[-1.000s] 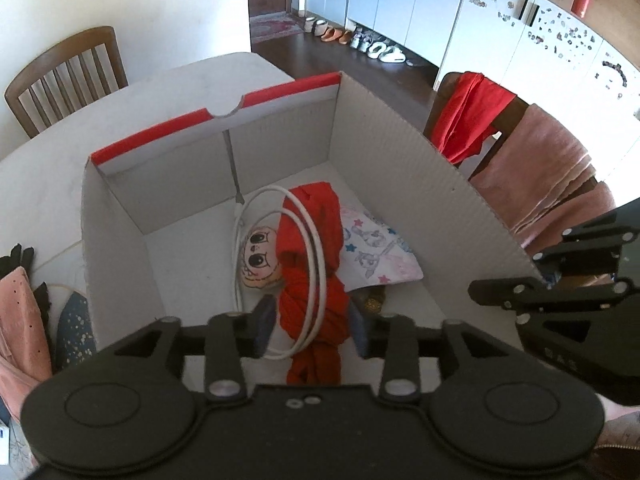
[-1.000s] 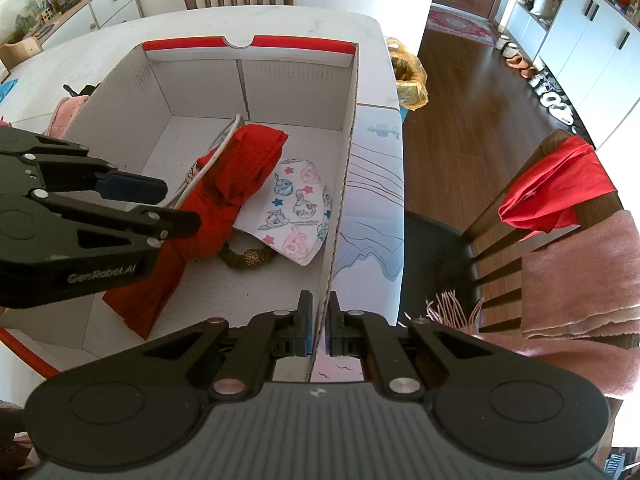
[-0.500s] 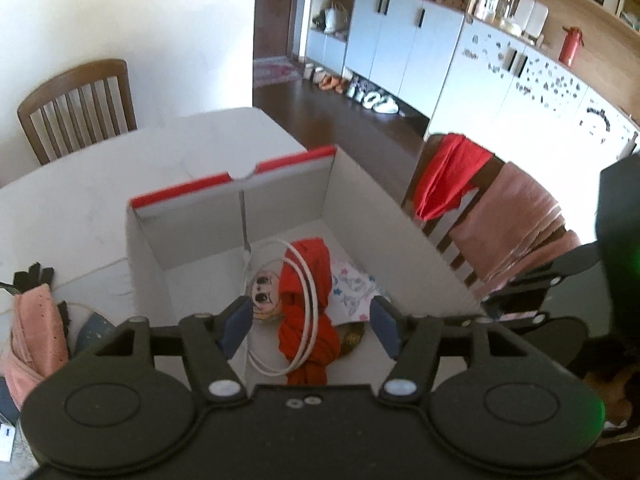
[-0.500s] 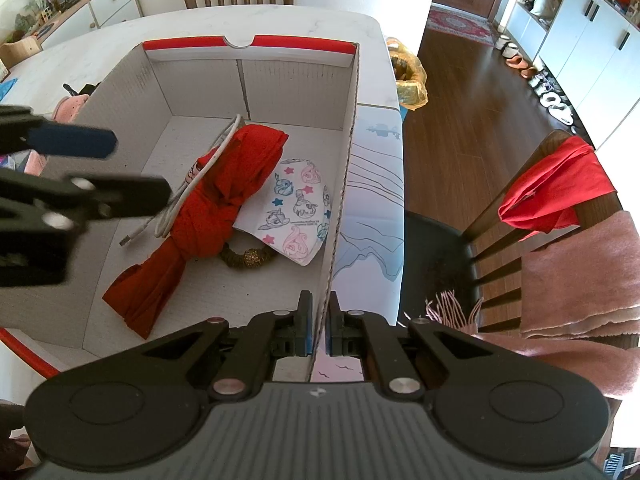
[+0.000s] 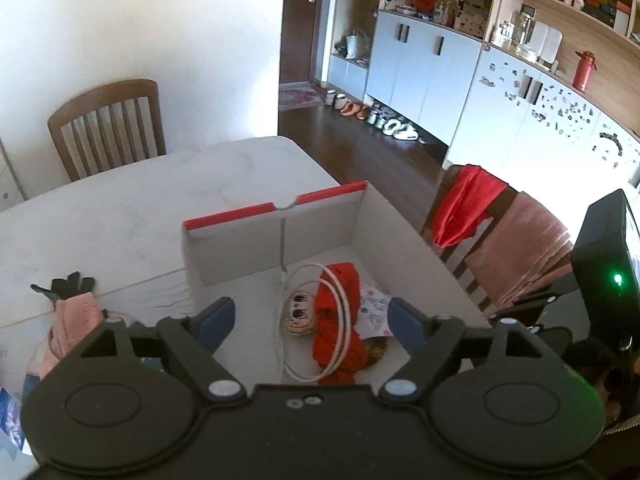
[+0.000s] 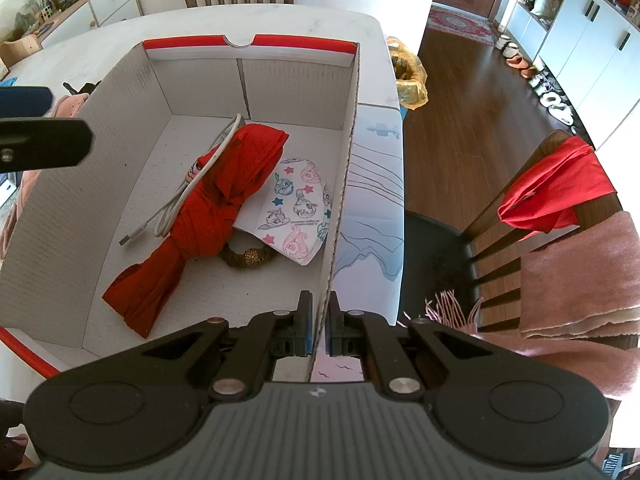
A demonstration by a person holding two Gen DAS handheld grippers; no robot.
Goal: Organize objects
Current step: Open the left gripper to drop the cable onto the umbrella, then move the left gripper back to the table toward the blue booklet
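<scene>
A white cardboard box (image 6: 352, 128) with red rim stands on the white table (image 5: 120, 216). Inside lie a red knotted cloth (image 6: 224, 200), a white cable (image 6: 176, 208), a cartoon-print mask (image 6: 296, 208), a gold bracelet (image 6: 246, 258) and a small face doll (image 5: 298, 314). My right gripper (image 6: 318, 330) is shut on the box's near right wall. My left gripper (image 5: 310, 320) is open and empty, raised above the box; one of its fingers (image 6: 44, 142) shows at the left of the right wrist view.
A pink glove (image 5: 70, 320) and a black glove (image 5: 64, 284) lie on the table left of the box. A chair (image 6: 560, 216) draped with red and pink cloth stands to the right. Another chair (image 5: 108, 128) stands behind the table. A yellow bag (image 6: 408, 76) sits at the table's far edge.
My left gripper has risen up and back out of the box and opened wider. The right gripper and the box have not moved.
</scene>
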